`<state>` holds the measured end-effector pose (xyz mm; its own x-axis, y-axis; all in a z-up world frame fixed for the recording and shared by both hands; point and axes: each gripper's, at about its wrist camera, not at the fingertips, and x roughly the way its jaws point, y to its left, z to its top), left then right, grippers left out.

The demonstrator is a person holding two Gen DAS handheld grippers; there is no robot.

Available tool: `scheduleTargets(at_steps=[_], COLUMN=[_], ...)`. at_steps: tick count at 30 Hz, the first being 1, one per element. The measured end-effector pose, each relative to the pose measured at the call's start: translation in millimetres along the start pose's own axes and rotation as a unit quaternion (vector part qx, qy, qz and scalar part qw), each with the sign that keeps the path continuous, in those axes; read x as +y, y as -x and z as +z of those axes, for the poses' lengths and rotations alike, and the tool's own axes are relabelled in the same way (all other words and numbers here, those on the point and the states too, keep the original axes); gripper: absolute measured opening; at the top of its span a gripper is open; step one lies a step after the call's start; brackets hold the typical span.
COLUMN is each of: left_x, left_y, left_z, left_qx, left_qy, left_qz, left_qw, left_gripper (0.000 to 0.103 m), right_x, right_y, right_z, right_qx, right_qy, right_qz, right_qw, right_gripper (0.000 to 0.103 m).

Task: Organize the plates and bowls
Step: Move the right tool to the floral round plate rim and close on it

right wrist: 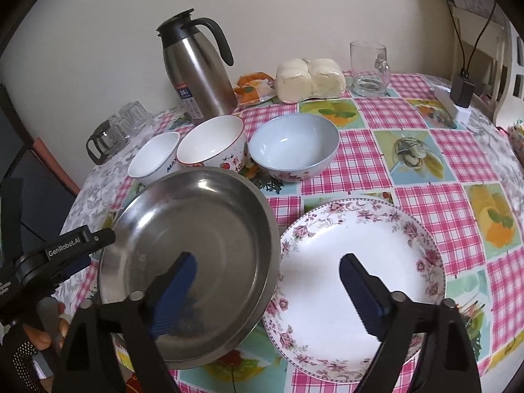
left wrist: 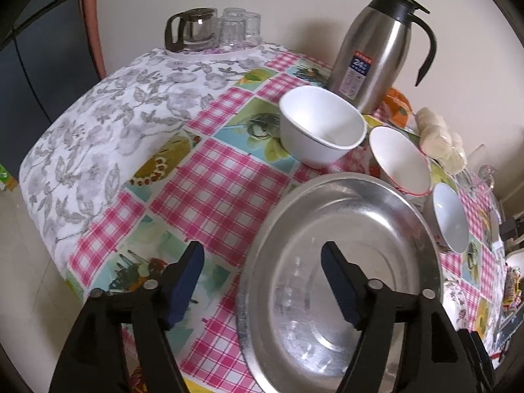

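Steel pan (right wrist: 193, 262) sits on the desk (right wrist: 439, 163) near its front edge, its right rim touching or overlapping the floral plate (right wrist: 360, 281) beside it. Behind them three bowls stand in a row: a white bowl (right wrist: 154, 159), a red-rimmed bowl (right wrist: 213, 142) and a pale blue bowl (right wrist: 293, 145), close together, toward the back edge. Behind the bowls stands a steel jug (right wrist: 196, 72), with a glass mug (right wrist: 368, 68) and wrapped buns (right wrist: 309, 78) further along the back edge. The left gripper (left wrist: 262, 278) hangs over the pan's left rim, its fingers (left wrist: 186, 285) spread wide and holding nothing. The right gripper (right wrist: 268, 294) hovers over the seam of pan and plate, fingers (right wrist: 360, 294) wide, empty.
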<state>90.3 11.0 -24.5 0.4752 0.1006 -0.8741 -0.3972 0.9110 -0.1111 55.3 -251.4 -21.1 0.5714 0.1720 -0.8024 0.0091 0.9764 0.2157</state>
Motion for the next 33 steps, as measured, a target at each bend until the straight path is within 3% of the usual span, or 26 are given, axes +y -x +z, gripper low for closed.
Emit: scheduleTargets(at_steps=[2, 8, 11, 17, 22, 30, 33], left_x=[1, 0, -4, -22, -44, -91, -114], left_y=[0, 3, 9, 25, 34, 54, 60], left_z=[0, -1, -2, -3, -8, -27, -39], left_qx=[-0.002, -0.02, -0.039, -0.075, -0.082, -0.094, -0.095], left_qy=[0.001, 0.0, -0.003, -0.021, -0.046, -0.115, -0.157], left_qz=[0.011, 0.026, 0.021, -0.025, -0.079, -0.173, -0.17], left_qw=[0.9999, 0.9994, 0.999, 0.9966, 0.9925, 0.9737, 0.9681], left_gripper=[0.079, 0.086, 0.099, 0.1, 0.1, 0.1, 0.1], right_x=[-1, -3, -8, -34, -68, -110, -126], right_y=[0, 3, 9, 21, 27, 35, 39], right_z=[0, 0, 1, 4, 3, -4, -7], right_qx=[0.0, -0.003, -0.013, -0.035, -0.035, -0.029, -0.033], right_qy=[0.002, 0.009, 0.006, -0.023, -0.059, -0.088, -0.103], right_qz=[0.001, 0.007, 0.003, -0.008, -0.02, -0.038, -0.051], right_qw=[1.0, 1.0, 1.0, 0.999, 0.997, 0.995, 0.993], right_gripper=[0.103, 0.103, 0.103, 0.103, 0.103, 0.103, 0.103])
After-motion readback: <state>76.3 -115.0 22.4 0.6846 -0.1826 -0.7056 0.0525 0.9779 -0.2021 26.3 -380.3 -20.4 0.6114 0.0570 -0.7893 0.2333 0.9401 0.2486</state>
